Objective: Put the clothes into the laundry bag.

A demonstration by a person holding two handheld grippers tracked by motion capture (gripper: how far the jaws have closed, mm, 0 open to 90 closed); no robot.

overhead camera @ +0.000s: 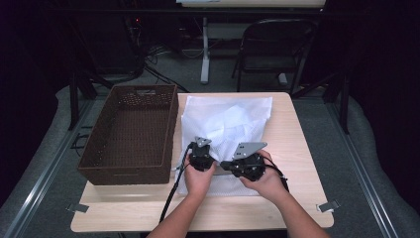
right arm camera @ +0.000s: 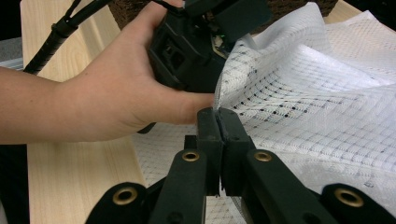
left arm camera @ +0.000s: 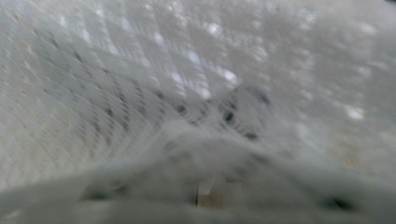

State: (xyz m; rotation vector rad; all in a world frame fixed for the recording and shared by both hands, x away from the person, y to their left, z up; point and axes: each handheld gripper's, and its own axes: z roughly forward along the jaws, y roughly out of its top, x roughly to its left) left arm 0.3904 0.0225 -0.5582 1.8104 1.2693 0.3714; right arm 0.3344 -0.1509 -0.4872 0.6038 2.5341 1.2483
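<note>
A white mesh bag point(overhead camera: 230, 119) lies spread on the light wooden table point(overhead camera: 292, 148), and both hands work at its near edge. My right gripper point(right arm camera: 218, 114) is shut on a fold of the mesh point(right arm camera: 317, 93), its jaws pressed together around the cloth. In the high view the right gripper point(overhead camera: 224, 166) points left toward the left gripper point(overhead camera: 201, 156). The mesh rises taut from my right jaws up into the front of the left gripper point(right arm camera: 187, 51), held in a hand. Blurred mesh point(left arm camera: 187, 93) drapes close over the left gripper view and hides its jaws.
A brown woven basket point(overhead camera: 126, 176) stands empty on the table's left side, right beside the bag. A black cable trails from the left gripper point(overhead camera: 173, 191) toward the table's front edge. A dark folding chair point(overhead camera: 275, 44) and a table leg stand beyond the far edge.
</note>
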